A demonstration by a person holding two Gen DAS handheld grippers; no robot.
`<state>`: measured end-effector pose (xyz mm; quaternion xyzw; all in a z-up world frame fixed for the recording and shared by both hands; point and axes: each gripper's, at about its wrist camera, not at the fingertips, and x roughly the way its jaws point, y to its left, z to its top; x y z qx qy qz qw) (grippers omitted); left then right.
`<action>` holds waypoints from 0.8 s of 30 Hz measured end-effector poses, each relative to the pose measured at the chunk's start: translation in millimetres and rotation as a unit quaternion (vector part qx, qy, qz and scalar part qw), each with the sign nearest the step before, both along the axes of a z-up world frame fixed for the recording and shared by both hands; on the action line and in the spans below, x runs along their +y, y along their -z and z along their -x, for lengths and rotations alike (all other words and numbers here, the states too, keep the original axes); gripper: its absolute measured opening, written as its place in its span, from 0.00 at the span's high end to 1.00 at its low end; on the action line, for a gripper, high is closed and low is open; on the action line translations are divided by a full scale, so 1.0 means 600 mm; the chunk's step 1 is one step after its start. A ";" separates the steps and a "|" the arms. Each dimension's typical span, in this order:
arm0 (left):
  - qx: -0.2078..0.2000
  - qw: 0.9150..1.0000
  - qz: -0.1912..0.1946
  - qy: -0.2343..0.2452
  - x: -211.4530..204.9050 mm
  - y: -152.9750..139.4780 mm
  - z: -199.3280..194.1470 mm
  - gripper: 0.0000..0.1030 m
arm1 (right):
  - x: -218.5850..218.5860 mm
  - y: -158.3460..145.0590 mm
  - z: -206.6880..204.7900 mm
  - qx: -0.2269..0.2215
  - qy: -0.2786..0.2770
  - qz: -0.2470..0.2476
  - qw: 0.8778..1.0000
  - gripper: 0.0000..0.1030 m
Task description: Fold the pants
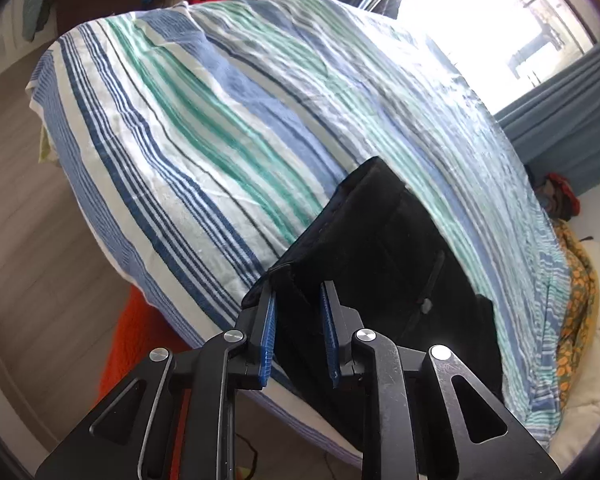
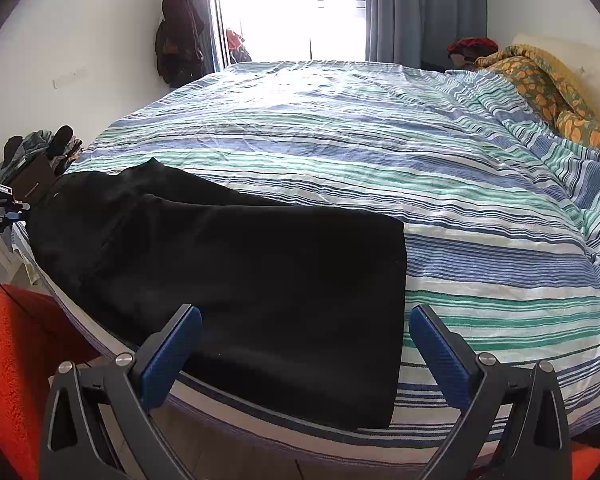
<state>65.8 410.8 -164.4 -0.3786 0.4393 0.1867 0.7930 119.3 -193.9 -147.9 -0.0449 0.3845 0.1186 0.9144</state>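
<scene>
Black pants (image 2: 240,264) lie flat along the near edge of a striped bed (image 2: 380,152), legs stacked, cuffs toward the right. In the left wrist view the pants (image 1: 384,248) stretch away from my left gripper (image 1: 300,300). Its blue pads (image 1: 269,320) stand a narrow gap apart around the waistband corner; the fabric sits between them. The left gripper also shows at the far left of the right wrist view (image 2: 4,208), at the waistband. My right gripper (image 2: 304,316) is wide open, its pads (image 2: 172,344) straddling the leg end near the cuffs without holding it.
An orange rug (image 2: 12,360) lies on the wooden floor beside the bed. A yellow patterned blanket (image 2: 548,84) is bunched at the far right. Curtains and a bright window (image 2: 292,4) are behind the bed. Clothes hang on the left wall (image 2: 178,32).
</scene>
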 end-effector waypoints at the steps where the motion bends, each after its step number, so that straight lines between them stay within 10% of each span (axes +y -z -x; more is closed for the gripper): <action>1: -0.001 1.000 0.004 -0.003 0.001 0.009 0.001 0.79 | 0.000 0.001 -0.001 0.003 0.001 -0.001 1.000 0.00; 24: -0.060 0.991 0.084 -0.086 0.002 0.055 0.052 0.46 | -0.006 0.011 -0.005 0.020 0.007 -0.012 1.000 0.00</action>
